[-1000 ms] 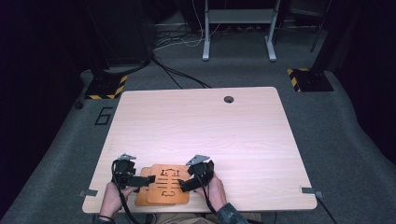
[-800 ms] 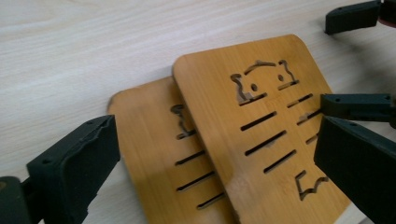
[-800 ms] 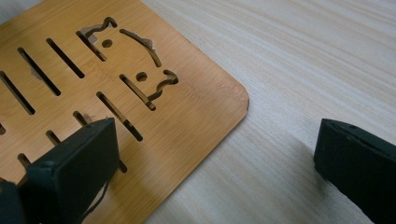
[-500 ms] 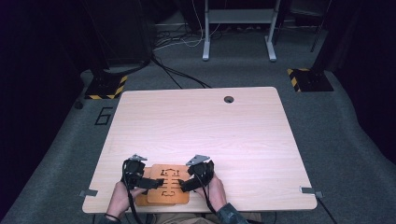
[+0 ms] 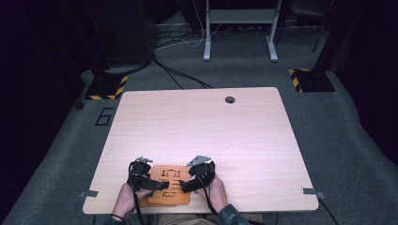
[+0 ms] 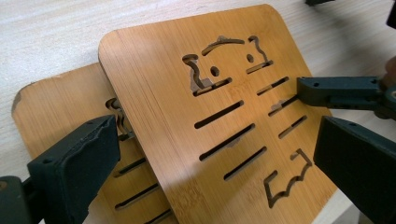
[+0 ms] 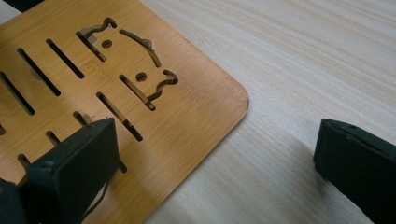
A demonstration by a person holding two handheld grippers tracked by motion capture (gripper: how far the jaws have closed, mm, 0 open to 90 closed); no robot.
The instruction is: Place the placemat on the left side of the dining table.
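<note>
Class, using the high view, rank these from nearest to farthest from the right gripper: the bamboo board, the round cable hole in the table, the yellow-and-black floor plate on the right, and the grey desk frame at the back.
1. Bamboo board: directly beside the right gripper, near table edge.
2. Cable hole: far side of the table.
3. Yellow-and-black floor plate: on the floor, beyond the table's right corner.
4. Grey desk frame: at the back.

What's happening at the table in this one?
A person at the near edge of the table works with a gripper in each hand on two stacked bamboo boards with cut-out slots. The top board lies askew over the lower board. The left gripper and right gripper both reach in over the boards with jaws open, one from each side. Neither has clamped a board yet.
</note>
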